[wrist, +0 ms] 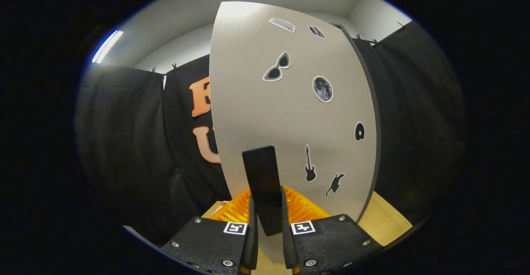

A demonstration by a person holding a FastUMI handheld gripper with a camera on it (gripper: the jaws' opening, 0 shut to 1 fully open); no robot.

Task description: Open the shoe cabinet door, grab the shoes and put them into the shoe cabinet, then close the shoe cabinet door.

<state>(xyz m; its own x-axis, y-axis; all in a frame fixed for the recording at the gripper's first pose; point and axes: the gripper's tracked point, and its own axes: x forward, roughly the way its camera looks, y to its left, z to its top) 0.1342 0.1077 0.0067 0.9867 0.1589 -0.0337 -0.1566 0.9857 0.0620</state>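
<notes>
Black cloth booth walls (124,134) clipped below a white ceiling (186,18) with two bright strip lights (107,46); tan wooden floor (385,221) beneath

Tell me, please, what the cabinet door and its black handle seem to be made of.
The door looks like a coated wooden board with a matte beige face: it is flat and even, with a dark thin edge and stickers on it. The handle looks like matte black plastic or painted metal; I cannot tell which. The gripper has both fingers pressed on it.

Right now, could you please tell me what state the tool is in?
Tool: shut on the black door handle of the shoe cabinet door.
</notes>
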